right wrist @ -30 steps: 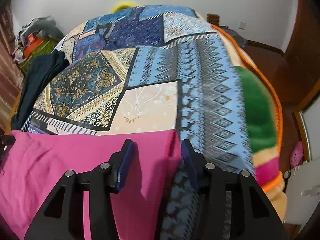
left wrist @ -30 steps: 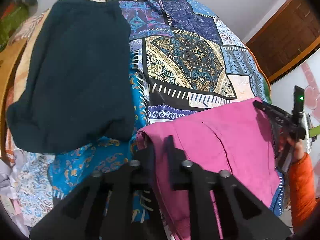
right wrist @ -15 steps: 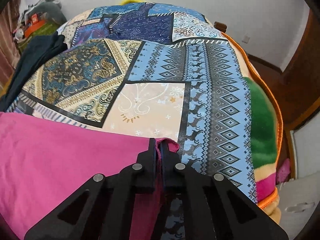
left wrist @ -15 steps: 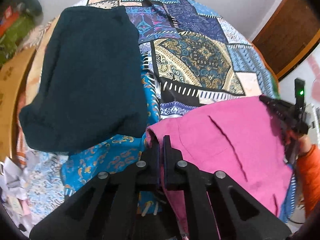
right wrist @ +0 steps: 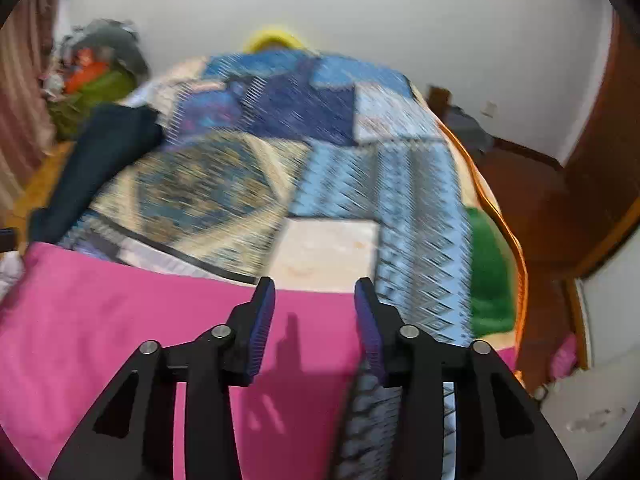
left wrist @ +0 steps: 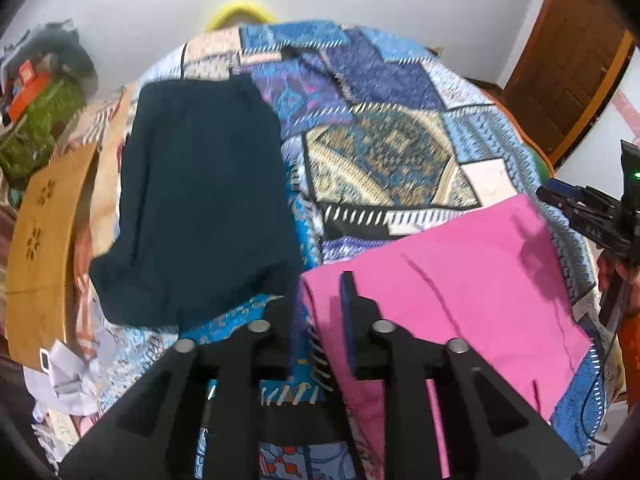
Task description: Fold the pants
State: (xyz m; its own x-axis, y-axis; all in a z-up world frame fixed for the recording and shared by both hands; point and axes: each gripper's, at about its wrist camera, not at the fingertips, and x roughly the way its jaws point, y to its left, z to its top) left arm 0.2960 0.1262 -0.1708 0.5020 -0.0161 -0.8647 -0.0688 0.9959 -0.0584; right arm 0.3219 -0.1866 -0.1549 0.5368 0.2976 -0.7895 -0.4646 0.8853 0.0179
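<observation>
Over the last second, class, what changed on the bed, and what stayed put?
Both grippers clamped the pink pants at their near corners, then let go: the left gripper and right gripper are opening and lifting away. The pants stay flat; the dark garment has not moved.

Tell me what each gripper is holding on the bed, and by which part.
Nothing is held. Both grippers' jaws are opening: the left gripper straddles the near-left corner of the pink pants, and the right gripper is clear above their right edge.
</observation>
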